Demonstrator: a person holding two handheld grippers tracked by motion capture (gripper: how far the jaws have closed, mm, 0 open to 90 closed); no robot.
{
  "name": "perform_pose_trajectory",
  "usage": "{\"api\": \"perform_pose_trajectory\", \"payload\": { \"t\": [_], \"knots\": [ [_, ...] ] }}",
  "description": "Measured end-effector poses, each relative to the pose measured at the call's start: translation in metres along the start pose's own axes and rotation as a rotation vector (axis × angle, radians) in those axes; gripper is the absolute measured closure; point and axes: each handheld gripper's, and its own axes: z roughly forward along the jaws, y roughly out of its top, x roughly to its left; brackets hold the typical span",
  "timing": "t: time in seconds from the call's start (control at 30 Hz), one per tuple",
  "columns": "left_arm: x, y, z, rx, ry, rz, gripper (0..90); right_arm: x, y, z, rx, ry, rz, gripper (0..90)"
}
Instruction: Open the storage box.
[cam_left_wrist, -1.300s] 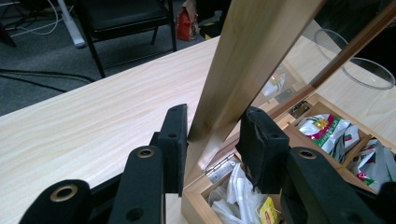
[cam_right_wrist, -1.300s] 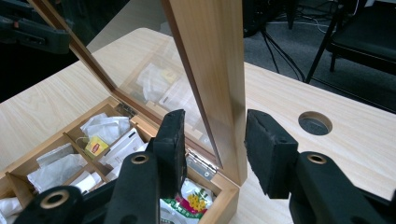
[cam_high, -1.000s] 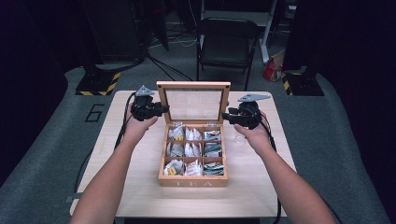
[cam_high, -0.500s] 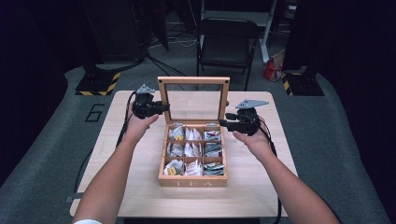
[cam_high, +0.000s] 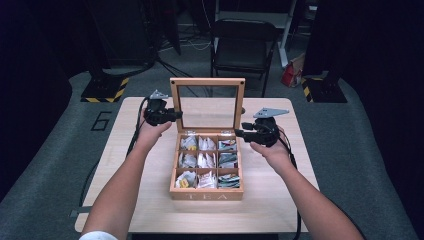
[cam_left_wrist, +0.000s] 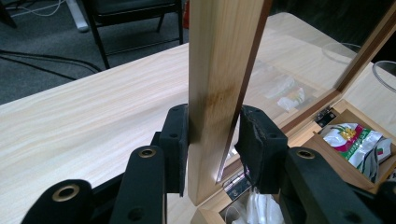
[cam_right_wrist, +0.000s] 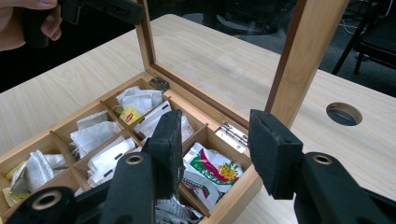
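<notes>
On the desk (cam_high: 150, 200), my left gripper (cam_left_wrist: 212, 140) had its fingers pinching the upright lid (cam_high: 207, 102) of the tea box (cam_high: 206, 192); my right gripper (cam_right_wrist: 215, 149) hovered with fingers spread.

Both grippers are black, the left gripper (cam_high: 176, 114) and the right gripper (cam_high: 240, 133), each with a grey three-cornered plate on top and a black cable trailing behind. The jaws carry flat black pads (cam_right_wrist: 169, 140) and brass-coloured rivets (cam_right_wrist: 134, 159). The forearms are bare, with a white sleeve (cam_high: 97, 235) at the left arm.

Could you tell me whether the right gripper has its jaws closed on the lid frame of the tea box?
No, the right gripper stands open above the tea box, its jaws apart and clear of the lid frame.
</notes>
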Motion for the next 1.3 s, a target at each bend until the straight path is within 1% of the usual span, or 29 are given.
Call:
{"api": "perform_pose_trajectory", "payload": {
  "t": [0.1, 0.13, 0.2, 0.3, 0.4, 0.53, 0.77, 0.93, 0.97, 1.0, 1.13, 1.27, 1.3],
  "knots": [
    [0.001, 0.000, 0.002, 0.005, 0.001, -0.006, 63.4, 0.001, 0.000, 0.001, 0.001, 0.002, -0.002, 54.5],
    [0.000, 0.000, 0.004, -0.009, 0.004, -0.035, 63.0, 0.002, -0.001, 0.001, 0.001, 0.004, -0.001, 54.5],
    [0.000, 0.000, 0.005, -0.008, 0.007, -0.042, 62.3, 0.002, -0.001, 0.001, 0.001, 0.007, -0.003, 54.5],
    [0.000, 0.000, 0.006, -0.008, 0.009, -0.044, 61.8, 0.003, -0.002, 0.002, 0.003, 0.005, 0.006, 54.5],
    [0.001, 0.000, 0.007, -0.014, 0.005, -0.049, 61.9, 0.002, -0.002, 0.003, 0.005, 0.006, 0.004, 54.5],
    [0.001, 0.000, 0.008, -0.009, 0.012, -0.053, 61.8, 0.002, -0.002, 0.003, 0.006, 0.004, 0.003, 54.5],
    [0.002, 0.000, 0.008, -0.009, 0.005, -0.058, 61.3, 0.001, -0.002, 0.004, 0.007, 0.004, 0.002, 54.4],
    [0.000, 0.001, 0.010, -0.007, 0.010, -0.058, 56.5, 0.002, -0.002, 0.004, 0.009, 0.009, -0.002, 54.4],
    [0.000, 0.001, 0.011, -0.008, 0.009, -0.059, 55.4, 0.003, -0.003, 0.005, 0.012, 0.009, 0.010, 54.3],
    [0.000, 0.001, 0.011, -0.008, 0.010, -0.062, 54.5, 0.003, -0.003, 0.005, 0.011, 0.008, 0.010, 54.3],
    [0.000, 0.001, 0.010, -0.001, 0.018, -0.063, 51.5, 0.002, -0.004, 0.005, 0.010, 0.009, 0.002, 54.2],
    [0.001, 0.001, 0.006, -0.020, 0.024, -0.068, 49.8, 0.003, -0.005, 0.006, 0.013, 0.010, 0.011, 53.9],
    [0.002, 0.001, 0.004, -0.019, 0.029, -0.063, 49.5, 0.003, -0.005, 0.006, 0.014, 0.010, 0.003, 53.7]
  ]
}}
